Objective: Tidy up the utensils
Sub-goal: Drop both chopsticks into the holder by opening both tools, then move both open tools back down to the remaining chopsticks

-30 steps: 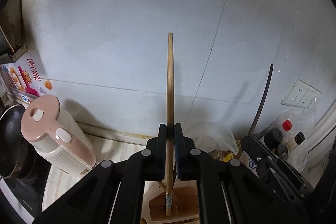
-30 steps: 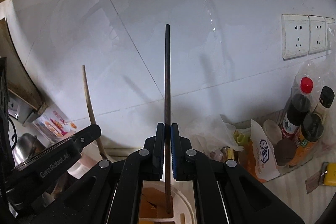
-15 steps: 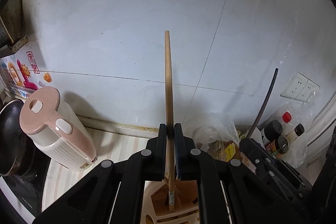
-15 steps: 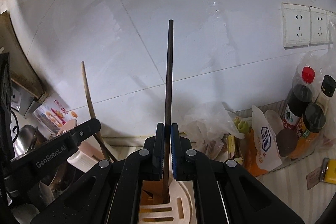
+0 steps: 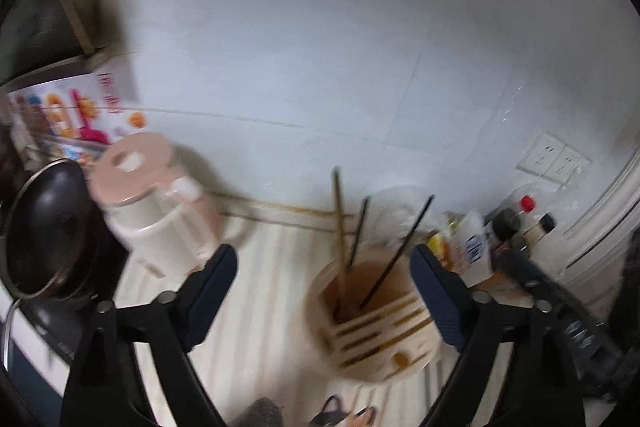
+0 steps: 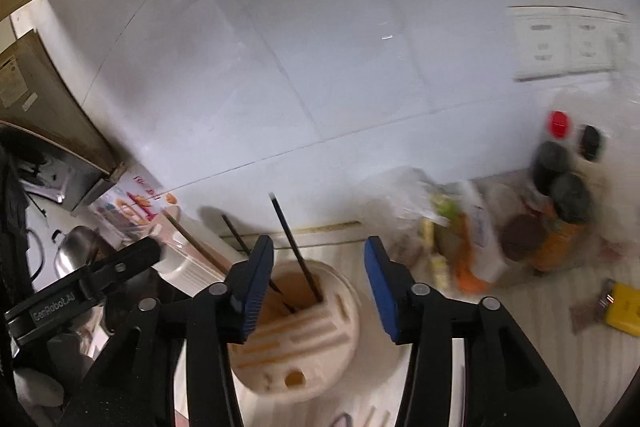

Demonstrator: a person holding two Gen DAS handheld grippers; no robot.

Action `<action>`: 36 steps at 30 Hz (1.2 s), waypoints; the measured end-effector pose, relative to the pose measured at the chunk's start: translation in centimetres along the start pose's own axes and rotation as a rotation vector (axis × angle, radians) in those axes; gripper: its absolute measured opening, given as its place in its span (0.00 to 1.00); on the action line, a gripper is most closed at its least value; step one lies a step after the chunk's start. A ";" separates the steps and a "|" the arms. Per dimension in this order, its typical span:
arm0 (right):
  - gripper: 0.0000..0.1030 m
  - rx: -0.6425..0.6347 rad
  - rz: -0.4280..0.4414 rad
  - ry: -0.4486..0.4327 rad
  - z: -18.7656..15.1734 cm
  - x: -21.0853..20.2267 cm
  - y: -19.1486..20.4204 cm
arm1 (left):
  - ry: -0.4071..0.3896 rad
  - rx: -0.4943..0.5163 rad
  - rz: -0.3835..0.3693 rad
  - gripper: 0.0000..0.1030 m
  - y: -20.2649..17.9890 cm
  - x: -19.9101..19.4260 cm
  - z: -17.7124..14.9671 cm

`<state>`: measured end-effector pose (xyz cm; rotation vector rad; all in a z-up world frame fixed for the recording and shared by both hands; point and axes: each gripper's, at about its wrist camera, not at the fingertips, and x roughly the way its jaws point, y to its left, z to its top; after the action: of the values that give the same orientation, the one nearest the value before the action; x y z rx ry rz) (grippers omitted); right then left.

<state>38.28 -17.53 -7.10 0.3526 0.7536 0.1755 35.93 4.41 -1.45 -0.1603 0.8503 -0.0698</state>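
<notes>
The big white tiled wall [image 5: 320, 67] fills the back, and the pale striped countertop [image 5: 264, 327] runs along under it. On the left of the counter stands a pink and cream plastic kettle [image 5: 156, 207], next to a black round pan lid [image 5: 48, 227]. In the middle sits the round cream plastic utensil holder [image 5: 376, 319] with long slots across its top (the left view is a bit blurry). Three chopsticks stand in its open hole, each with its bottom end down inside and its long side going up. The light brown wooden chopstick [image 5: 339, 227] stands almost straight up. The thin dark chopstick [image 5: 359, 231] beside it leans a little to the right at the top. The long black chopstick [image 5: 400, 251] leans a lot more to the right. From the right view they all lean to the left at the top. The left gripper [image 5: 324, 291] is spread very wide and holds nothing, with the holder between its fingers. The right gripper [image 6: 319, 287] is spread wide too, holds nothing, and the holder's [image 6: 296, 339] top shows in the gap between its blue pads [image 6: 382, 291]. Small dark sauce bottles [image 6: 560, 171] stand at the right by the wall.
</notes>
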 end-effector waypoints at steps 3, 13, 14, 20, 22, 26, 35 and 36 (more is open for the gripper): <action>0.56 0.040 -0.064 0.023 -1.8 -1.9 -1.4 | -0.009 -0.011 0.062 1.00 1.1 -0.8 -2.2; 0.73 0.169 -0.253 0.157 -11.1 -1.9 -8.6 | 0.198 0.065 0.126 1.00 1.3 4.1 -11.9; 0.73 0.173 -0.263 0.175 -12.0 -1.7 -9.0 | 0.244 0.081 0.132 1.00 0.9 5.4 -13.6; 0.22 0.241 -0.318 0.408 -18.2 2.0 -13.1 | 0.478 0.153 0.075 0.96 -1.3 11.9 -21.7; 0.22 0.249 -0.326 0.447 -19.8 2.7 -13.8 | 0.542 0.185 0.045 0.87 -2.2 13.5 -23.7; 0.22 0.269 -0.338 0.503 -22.4 3.4 -14.6 | 0.637 0.259 0.005 0.75 -4.4 16.1 -27.1; 0.22 0.295 -0.315 0.562 -24.5 4.3 -13.6 | 0.599 0.268 0.069 0.04 -3.2 17.2 -27.0; 0.22 0.288 -0.309 0.575 -24.8 4.8 -13.2 | 0.594 0.243 0.092 0.04 -1.9 17.0 -26.6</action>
<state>24.87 -22.19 -31.84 0.4594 1.3967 -0.1349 27.10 -2.59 -31.00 0.1382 1.4308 -0.1371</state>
